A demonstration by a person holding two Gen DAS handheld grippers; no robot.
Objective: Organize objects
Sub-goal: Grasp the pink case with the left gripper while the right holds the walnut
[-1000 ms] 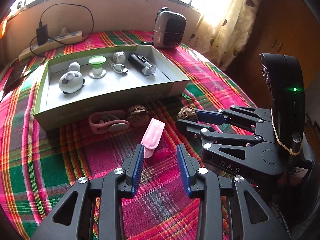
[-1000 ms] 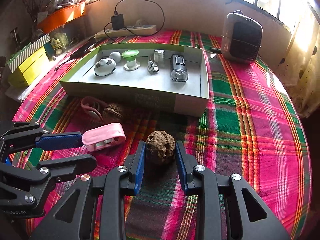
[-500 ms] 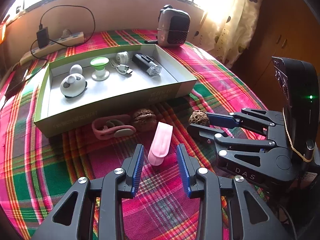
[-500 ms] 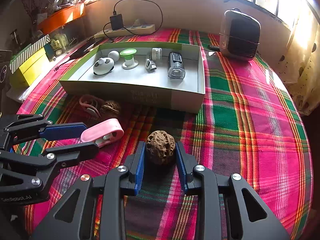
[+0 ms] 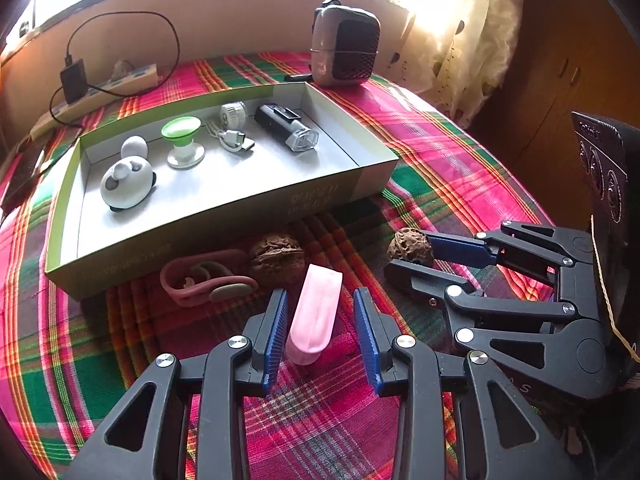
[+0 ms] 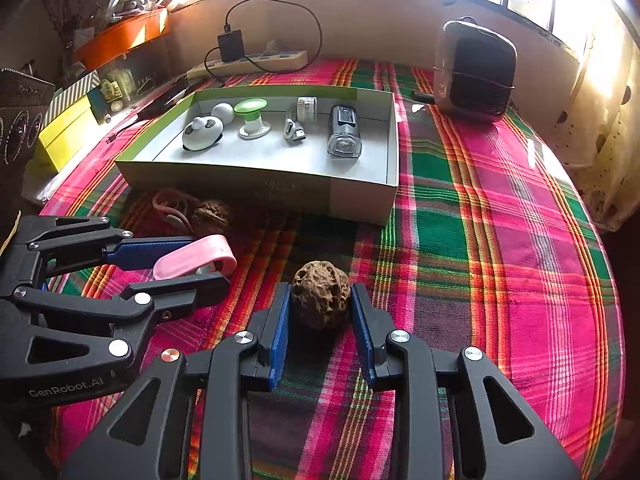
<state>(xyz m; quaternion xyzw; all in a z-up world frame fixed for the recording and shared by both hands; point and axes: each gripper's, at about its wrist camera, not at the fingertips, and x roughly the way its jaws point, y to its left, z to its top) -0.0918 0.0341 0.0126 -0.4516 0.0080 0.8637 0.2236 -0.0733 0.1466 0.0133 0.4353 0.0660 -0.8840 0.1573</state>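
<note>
My left gripper (image 5: 320, 320) is open around a pink case (image 5: 315, 316) lying on the plaid cloth; the pads stand a little off its sides. My right gripper (image 6: 320, 308) is closed against a brown walnut (image 6: 320, 296), both pads touching it, the nut resting on the cloth. A second walnut (image 5: 277, 259) and a pink earhook headset (image 5: 200, 280) lie in front of the open green-and-white box (image 5: 224, 216). The box holds a white mouse-like gadget (image 5: 126, 184), a green-topped stand (image 5: 182, 140), a cable plug (image 5: 234, 142) and a black bike light (image 5: 286, 128).
A small heater (image 5: 346, 52) stands behind the box at the back right. A power strip with a charger (image 5: 100, 88) lies at the back left. Yellow boxes (image 6: 64, 128) sit left of the table. A curtain (image 5: 472, 32) hangs at right.
My left gripper has moved forward so the pink case now sits between its fingers. My right gripper stays on its walnut, with the view shifted slightly.
</note>
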